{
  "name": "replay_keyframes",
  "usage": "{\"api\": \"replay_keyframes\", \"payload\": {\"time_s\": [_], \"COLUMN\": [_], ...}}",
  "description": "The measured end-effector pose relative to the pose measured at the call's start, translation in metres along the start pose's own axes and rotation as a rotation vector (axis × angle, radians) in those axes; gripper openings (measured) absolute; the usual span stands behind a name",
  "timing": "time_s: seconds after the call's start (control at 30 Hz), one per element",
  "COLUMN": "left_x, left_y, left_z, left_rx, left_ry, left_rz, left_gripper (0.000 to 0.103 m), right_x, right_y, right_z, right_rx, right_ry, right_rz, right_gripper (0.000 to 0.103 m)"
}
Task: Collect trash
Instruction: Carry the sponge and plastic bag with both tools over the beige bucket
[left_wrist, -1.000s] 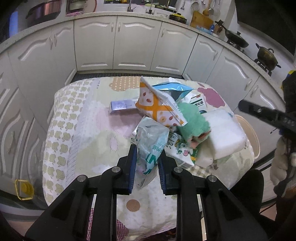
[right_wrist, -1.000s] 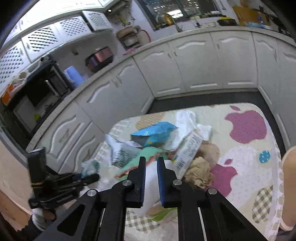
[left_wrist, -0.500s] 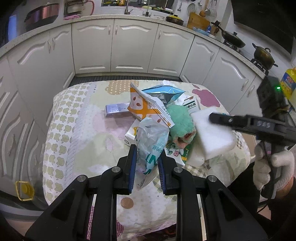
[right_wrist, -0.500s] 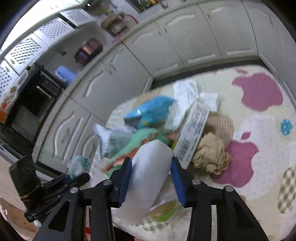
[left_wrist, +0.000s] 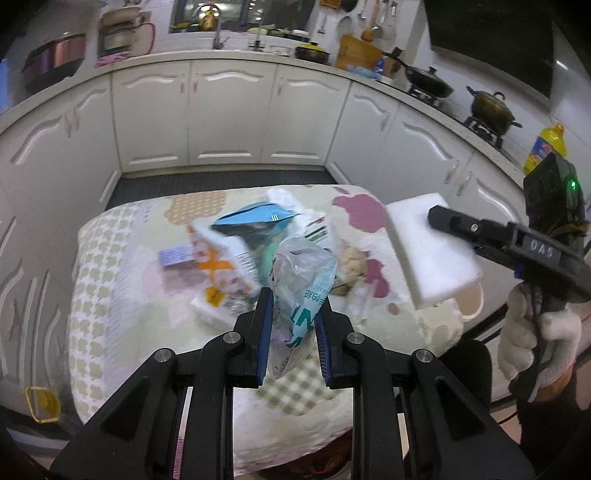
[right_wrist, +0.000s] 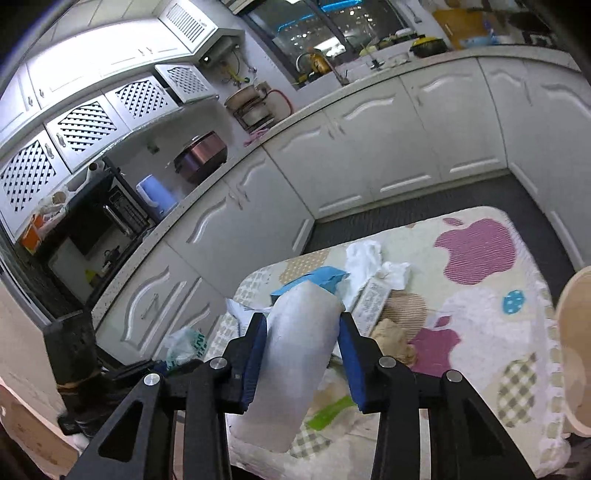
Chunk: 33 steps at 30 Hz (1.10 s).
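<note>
Left gripper pinches a clear bag above my table. Right gripper grips a white foam block by its sides, lifted over the table's near corner. Other trash lies piled mid-table.

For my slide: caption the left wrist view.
Left gripper holds a plastic bag; right gripper lifts a white foam block.

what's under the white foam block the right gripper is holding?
Nothing supports the white foam block: it hangs in the right gripper, above the table's edge. Under it the patterned cloth and a green scrap show; anything directly beneath is covered.
</note>
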<state>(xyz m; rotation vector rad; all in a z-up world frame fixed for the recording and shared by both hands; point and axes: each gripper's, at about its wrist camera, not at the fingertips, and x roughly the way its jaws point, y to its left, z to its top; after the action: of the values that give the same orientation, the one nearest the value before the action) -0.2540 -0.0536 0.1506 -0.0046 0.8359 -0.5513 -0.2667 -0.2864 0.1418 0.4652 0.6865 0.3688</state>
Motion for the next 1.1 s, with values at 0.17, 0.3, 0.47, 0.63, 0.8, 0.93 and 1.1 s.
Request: {"api": "replay_keyframes", "payload": {"time_s": [0.17, 0.3, 0.47, 0.63, 0.8, 0.93, 1.1], "left_x": [0.008, 0.019, 0.037, 0.058, 0.084, 0.106, 0.137], "left_y": [-0.032, -0.056, -0.091, -0.127, -0.162, -0.192, -0.228], "left_z": [0.011, 0.019, 0.028, 0.038, 0.046, 0.052, 0.06], "left_rx": [0.053, 0.092, 0.143, 0.202, 0.253, 0.282, 0.296], "left_ry": [0.004, 0.012, 0.025, 0.044, 0.069, 0.099, 0.144], "left_rz": [-0.027, -0.044, -0.077, -0.106, -0.145, -0.188, -0.243], "left_gripper": [0.019, 0.019, 0.019, 0.019, 0.019, 0.019, 0.019], "right_x": [-0.023, -0.042, -0.063, -0.089, -0.116, -0.134, -0.152], "right_y": [-0.007, -0.019, -0.039, -0.062, -0.092, -0.115, -0.154], "right_z": [0.0, -0.001, -0.003, -0.004, -0.004, -0.005, -0.007], "right_rx": [-0.017, -0.029, -0.01, -0.005, 0.021, 0.04, 0.092], "right_ry": [-0.043, -0.078, -0.11, -0.145, -0.185, -0.199, -0.206], "right_rz": [-0.04, -0.101, -0.161, -0.258, -0.387, -0.479, -0.577], "right_gripper": [0.038, 0.038, 0.038, 0.038, 0.038, 0.038, 0.038]}}
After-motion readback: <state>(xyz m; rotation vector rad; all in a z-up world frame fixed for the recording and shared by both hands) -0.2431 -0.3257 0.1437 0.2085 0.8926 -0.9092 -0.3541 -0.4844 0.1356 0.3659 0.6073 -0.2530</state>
